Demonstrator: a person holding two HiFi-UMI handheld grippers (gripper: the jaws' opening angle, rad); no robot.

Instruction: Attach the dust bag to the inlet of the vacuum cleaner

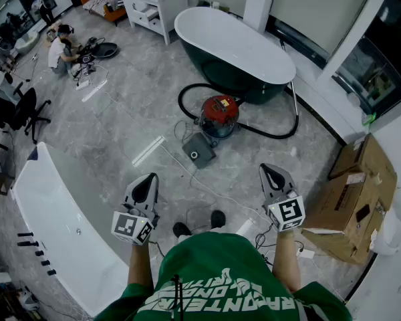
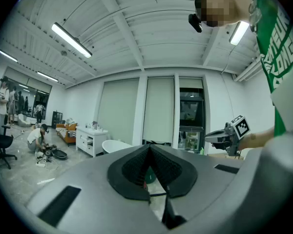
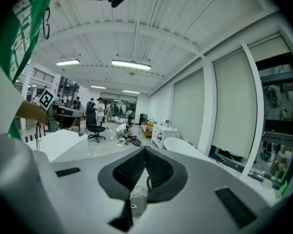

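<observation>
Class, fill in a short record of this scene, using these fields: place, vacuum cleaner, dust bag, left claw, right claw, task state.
Place: room with a grey floor and a bathtub
Vacuum cleaner: red, on the floor beside the bathtub, black hose attached
Dust bag: grey, flat on the floor in front of the vacuum cleaner, not attached
Left claw: shut, empty
Right claw: shut, empty
Task state: not begun

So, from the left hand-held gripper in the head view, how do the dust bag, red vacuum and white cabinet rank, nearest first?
1. Dust bag, on the floor ahead.
2. Red vacuum, just beyond it.
3. White cabinet, far back.
</observation>
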